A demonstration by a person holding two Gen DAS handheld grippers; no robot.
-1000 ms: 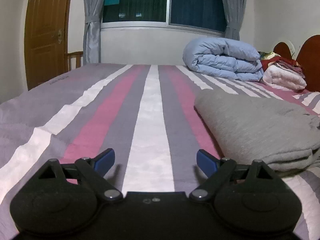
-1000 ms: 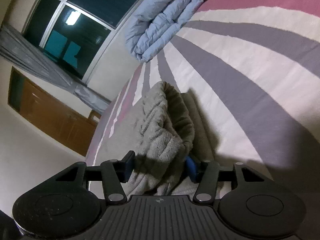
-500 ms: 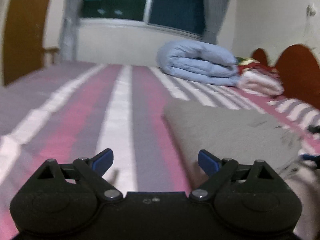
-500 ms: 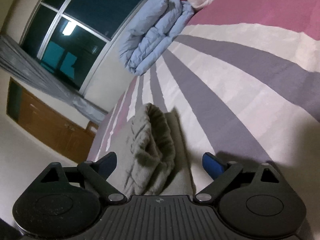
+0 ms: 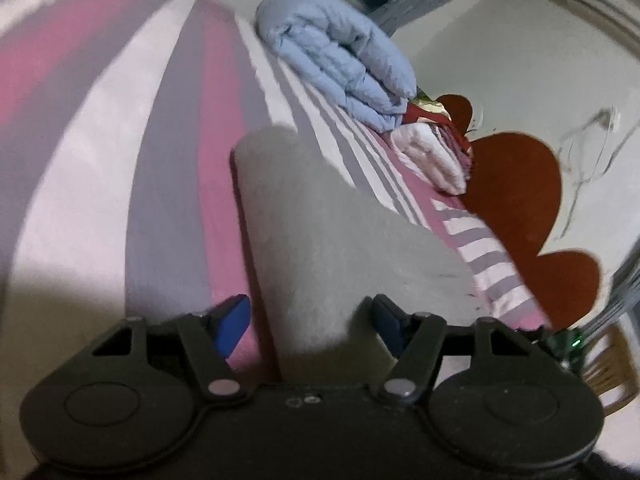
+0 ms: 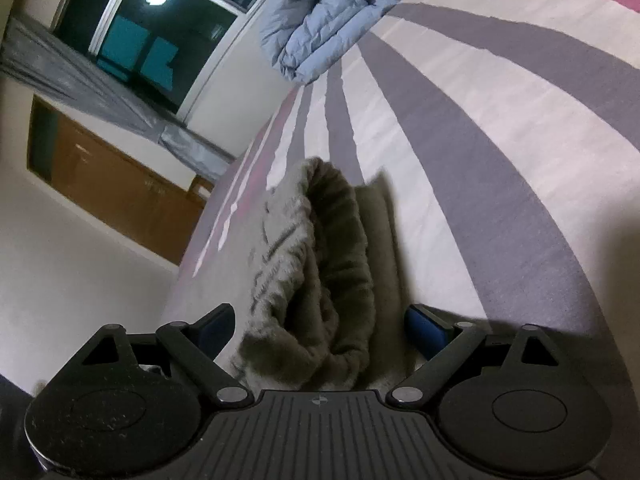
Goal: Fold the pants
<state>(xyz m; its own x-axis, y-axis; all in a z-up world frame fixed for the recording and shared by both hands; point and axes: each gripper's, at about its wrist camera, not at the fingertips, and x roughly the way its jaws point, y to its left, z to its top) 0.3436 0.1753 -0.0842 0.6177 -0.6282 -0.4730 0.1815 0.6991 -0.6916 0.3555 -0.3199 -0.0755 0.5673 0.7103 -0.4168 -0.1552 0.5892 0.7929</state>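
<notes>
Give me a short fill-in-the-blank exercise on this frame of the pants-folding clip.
1. The folded pants are ____ in colour.
2. The pants lie on a bed sheet patterned with ____.
3. Beyond the pants sits a folded quilt coloured light ____.
4. The ribbed waistband lies between the pads of the ____ gripper.

Missing words: grey; stripes; blue; right

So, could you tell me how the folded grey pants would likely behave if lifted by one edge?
The grey pants would probably sag and unfold: the layers lie loose and the gathered waistband slumps. The thick fleecy knit looks grippy rather than slippery. On the soft striped bedsheet, a push would likely bunch them instead of sliding them.
</notes>
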